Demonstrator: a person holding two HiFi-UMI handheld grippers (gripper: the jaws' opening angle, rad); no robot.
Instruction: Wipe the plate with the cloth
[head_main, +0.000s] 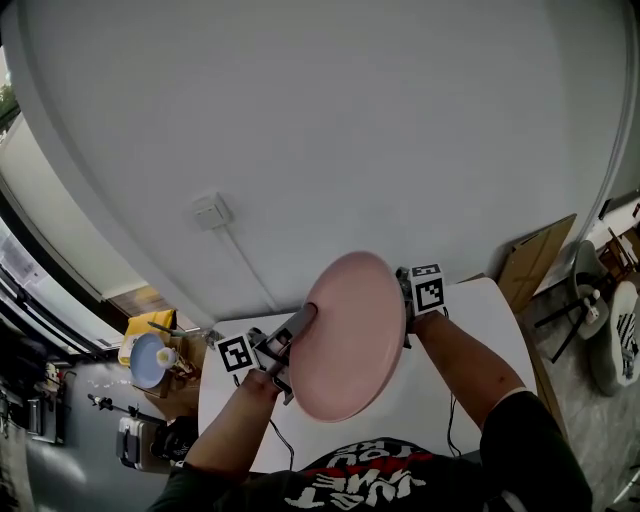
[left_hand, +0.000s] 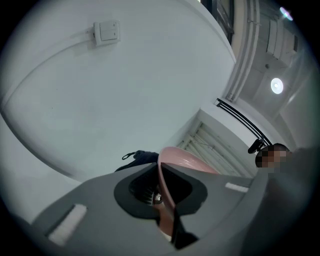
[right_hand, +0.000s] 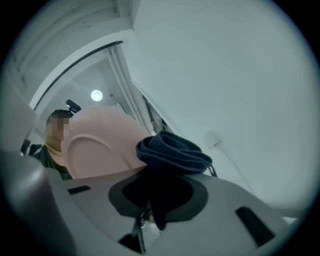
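Observation:
A pink plate (head_main: 350, 335) is held up on edge above the white table (head_main: 450, 400), its underside toward me. My left gripper (head_main: 298, 328) is shut on its left rim; in the left gripper view the rim (left_hand: 172, 159) runs between the jaws of this gripper (left_hand: 165, 202). Most of my right gripper (head_main: 404, 305) is hidden behind the plate's right edge, with only its marker cube showing. In the right gripper view this gripper (right_hand: 150, 212) is shut on a folded dark blue cloth (right_hand: 172, 152), which lies against the plate (right_hand: 100, 142). The cloth (left_hand: 139, 159) also peeks out beyond the rim.
A plain white wall with a switch (head_main: 211, 211) and a cable rises just behind the table. Cardboard (head_main: 540, 262) and chairs (head_main: 605, 310) stand at the right. A box with a blue dish (head_main: 148, 360) sits on the floor at the left.

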